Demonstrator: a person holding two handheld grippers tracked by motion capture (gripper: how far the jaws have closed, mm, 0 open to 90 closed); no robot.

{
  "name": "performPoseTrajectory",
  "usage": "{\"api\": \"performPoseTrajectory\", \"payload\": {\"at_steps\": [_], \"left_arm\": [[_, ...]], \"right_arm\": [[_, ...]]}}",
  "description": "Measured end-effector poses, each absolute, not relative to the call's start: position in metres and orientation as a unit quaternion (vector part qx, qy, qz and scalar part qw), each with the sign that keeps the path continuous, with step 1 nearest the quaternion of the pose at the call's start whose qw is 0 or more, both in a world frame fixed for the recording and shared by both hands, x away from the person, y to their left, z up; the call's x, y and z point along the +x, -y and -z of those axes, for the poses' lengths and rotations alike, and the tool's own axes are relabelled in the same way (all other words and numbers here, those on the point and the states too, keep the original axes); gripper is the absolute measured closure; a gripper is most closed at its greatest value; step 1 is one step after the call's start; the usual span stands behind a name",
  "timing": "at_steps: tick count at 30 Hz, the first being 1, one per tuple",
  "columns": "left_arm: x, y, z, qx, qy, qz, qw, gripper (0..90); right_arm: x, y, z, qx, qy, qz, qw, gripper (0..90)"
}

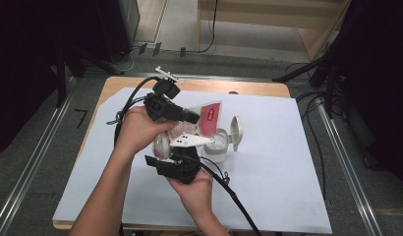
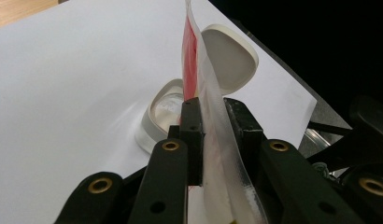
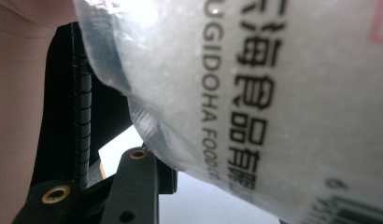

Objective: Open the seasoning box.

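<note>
the left hand-held gripper (image 1: 192, 117) comes in from the left of the high view, and its jaws are clamped narrow on the clear edge of a red and clear food pouch (image 1: 208, 118). in the left gripper view the pouch (image 2: 203, 102) stands on edge between the two black jaws, its red part rising above them and its clear seam running down toward the camera. the pouch is lifted off the counter (image 1: 268, 162) and hangs over a small white container (image 1: 216, 147), whose hinged lid (image 1: 235, 132) is flipped open to the right. in the left gripper view the container (image 2: 161, 114) sits on the white sheet just beyond the jaws, lid (image 2: 229, 58) standing up behind the pouch. the right hand-held gripper (image 1: 182, 157) sits below the pouch in the high view, close under the left one. in the right gripper view the pouch (image 3: 255, 93) lies right up against the lens, printed lettering across its clear film, with one black jaw along its left edge; whether these jaws press on it i cannot tell.
</note>
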State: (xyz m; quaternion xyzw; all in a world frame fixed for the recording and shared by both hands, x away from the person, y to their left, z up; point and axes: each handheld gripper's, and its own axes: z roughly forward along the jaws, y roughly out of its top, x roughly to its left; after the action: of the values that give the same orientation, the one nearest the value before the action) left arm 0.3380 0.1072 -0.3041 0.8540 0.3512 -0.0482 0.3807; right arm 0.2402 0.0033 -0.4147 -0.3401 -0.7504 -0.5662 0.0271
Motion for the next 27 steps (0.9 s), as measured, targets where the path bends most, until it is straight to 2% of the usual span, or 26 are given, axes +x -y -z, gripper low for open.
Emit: {"api": "performPoseTrajectory", "payload": {"at_steps": [8, 12, 27], "left_arm": [[0.337, -0.1061, 0.3034, 0.853, -0.349, 0.044, 0.385, 79.7], [0.3369, -0.1064, 0.3029, 0.854, -0.348, 0.043, 0.385, 79.4], [0.3367, -0.1058, 0.3028, 0.854, -0.35, 0.043, 0.384, 79.5]], "right_arm": [[0.2394, -0.003, 0.4136, -0.338, 0.751, 0.567, 0.028, 59.9], [0.239, -0.003, 0.4135, -0.338, 0.751, 0.566, 0.026, 62.3], [0.2393, -0.0027, 0.4133, -0.339, 0.749, 0.568, 0.033, 62.4]]}}
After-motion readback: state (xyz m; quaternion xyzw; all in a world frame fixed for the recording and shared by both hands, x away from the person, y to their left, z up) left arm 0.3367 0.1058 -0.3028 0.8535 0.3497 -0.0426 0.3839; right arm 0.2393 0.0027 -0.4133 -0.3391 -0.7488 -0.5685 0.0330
